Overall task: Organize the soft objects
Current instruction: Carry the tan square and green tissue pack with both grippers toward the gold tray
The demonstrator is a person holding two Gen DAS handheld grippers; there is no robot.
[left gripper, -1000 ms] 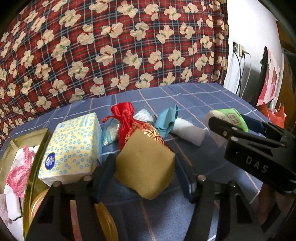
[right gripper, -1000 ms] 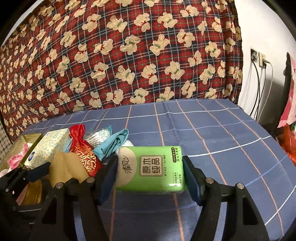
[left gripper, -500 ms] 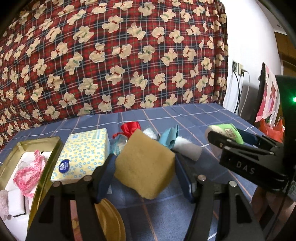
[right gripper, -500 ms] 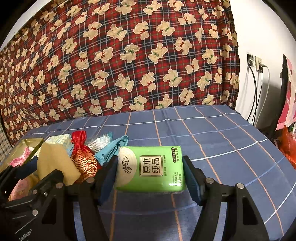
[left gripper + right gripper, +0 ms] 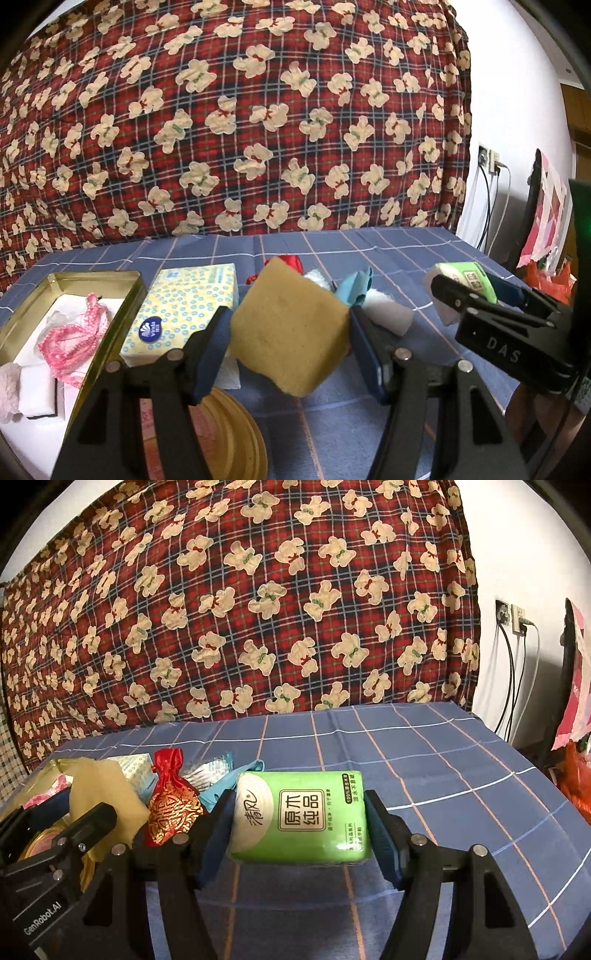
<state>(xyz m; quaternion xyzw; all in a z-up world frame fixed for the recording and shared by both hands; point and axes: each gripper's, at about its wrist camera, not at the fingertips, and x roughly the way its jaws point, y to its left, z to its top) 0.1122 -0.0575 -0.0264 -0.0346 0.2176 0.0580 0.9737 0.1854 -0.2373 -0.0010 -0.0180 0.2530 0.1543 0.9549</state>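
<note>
My left gripper is shut on a tan sponge block, tilted and held clear above the blue checked cloth. My right gripper is shut on a green tissue pack, also lifted off the cloth; the green tissue pack shows at the right of the left wrist view. To the left stands an open gold tin with pink lace and white pieces inside. Beside it lie a yellow dotted tissue pack, a red brocade pouch, a teal cloth and a white pad.
A round gold lid lies near the front under my left gripper. A red bear-print blanket hangs behind the table. On the right are a white wall with a socket and cables and bags past the table's edge.
My left gripper has lifted the sponge and tipped up, so the tin and blanket show more and the red pouch is mostly hidden behind the sponge. The right gripper with the green pack has barely moved.
</note>
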